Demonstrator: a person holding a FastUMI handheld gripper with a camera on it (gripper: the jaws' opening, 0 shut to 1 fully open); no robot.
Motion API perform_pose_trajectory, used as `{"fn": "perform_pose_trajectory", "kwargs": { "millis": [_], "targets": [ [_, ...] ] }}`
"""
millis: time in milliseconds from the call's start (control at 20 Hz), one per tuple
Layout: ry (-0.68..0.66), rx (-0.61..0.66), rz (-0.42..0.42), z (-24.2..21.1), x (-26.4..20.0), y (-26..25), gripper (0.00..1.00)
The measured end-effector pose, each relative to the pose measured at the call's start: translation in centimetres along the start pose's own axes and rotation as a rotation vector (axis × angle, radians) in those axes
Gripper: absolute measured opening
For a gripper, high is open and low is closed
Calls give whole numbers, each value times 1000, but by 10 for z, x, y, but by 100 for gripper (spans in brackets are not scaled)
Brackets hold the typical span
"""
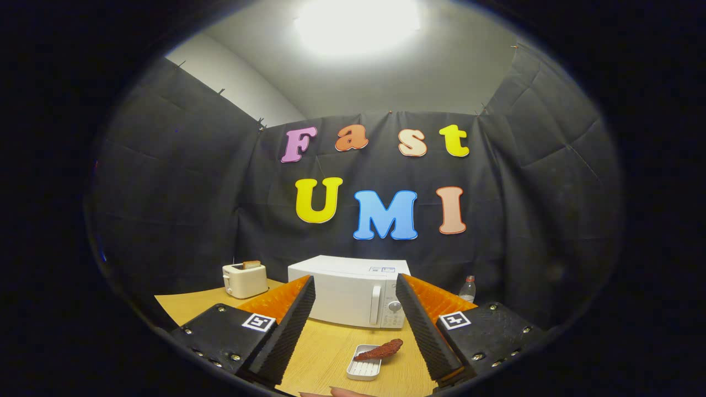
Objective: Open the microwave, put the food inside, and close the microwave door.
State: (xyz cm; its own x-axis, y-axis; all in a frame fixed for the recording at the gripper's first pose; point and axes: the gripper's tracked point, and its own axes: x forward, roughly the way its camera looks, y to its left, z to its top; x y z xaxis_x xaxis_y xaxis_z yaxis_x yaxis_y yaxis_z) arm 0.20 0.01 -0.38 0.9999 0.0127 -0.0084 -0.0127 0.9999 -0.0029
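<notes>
Tool [356, 298] spread wide, gripping nothing, above the desk [320, 353].

We see both fingers held well apart; each carries a small square b/w marker, no readable text. Between them, near us on the desk: small white tray [364, 368] w/ a reddish-brown piece of food [379, 350] lying across its far rim. Beyond the fingers, the white microwave [348, 295], door shut, handle & knob on its right side; a label on top, too small to read. Left of it a cream toaster [245, 280] w/ bread sticking up. Right of it a clear bottle [468, 289].
</notes>
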Motion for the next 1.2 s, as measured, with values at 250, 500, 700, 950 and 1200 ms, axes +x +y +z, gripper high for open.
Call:
{"fn": "perform_pose_trajectory", "kwargs": {
  "millis": [250, 500, 700, 950, 1200],
  "targets": [
    [7, 1, -11, -4, 7, -3, 92],
    [0, -1, -24, -8, 21, -3, 92],
    [15, -9, -34, -25, 44, -6, 92],
    [51, -20, -41, -53, 86, -4, 92],
    [86, -32, -47, -82, 122, -4, 93]
  ]
}}
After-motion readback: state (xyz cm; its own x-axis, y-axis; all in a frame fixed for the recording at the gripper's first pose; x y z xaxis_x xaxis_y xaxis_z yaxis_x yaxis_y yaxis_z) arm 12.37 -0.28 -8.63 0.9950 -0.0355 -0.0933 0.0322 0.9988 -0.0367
